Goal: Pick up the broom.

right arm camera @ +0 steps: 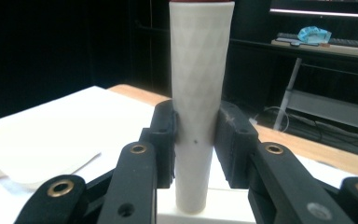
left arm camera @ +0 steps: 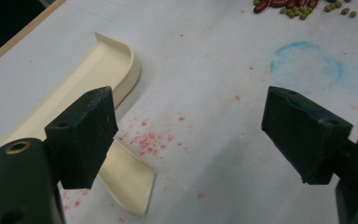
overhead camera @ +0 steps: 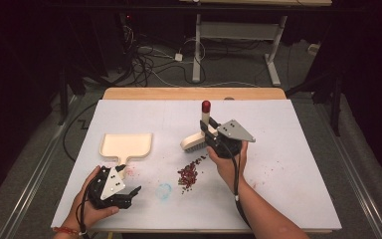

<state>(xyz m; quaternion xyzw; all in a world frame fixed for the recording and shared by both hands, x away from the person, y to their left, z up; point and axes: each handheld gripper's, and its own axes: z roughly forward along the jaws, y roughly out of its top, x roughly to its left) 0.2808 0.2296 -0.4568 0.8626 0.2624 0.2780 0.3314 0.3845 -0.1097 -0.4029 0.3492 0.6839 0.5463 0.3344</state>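
Right hand-held gripper [overhead camera: 210,130] clamps upright brush handle [right arm camera: 198,100]; left hand-held gripper [overhead camera: 128,195] low, jaws wide, beside dustpan [overhead camera: 127,145].

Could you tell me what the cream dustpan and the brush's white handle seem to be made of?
The cream dustpan looks like smooth moulded plastic: uniform colour, rounded raised rim, soft sheen. The brush's white handle also seems plastic, matte, with a fine faceted diamond texture.

No readable text, label, brand, number or sign appears anywhere.
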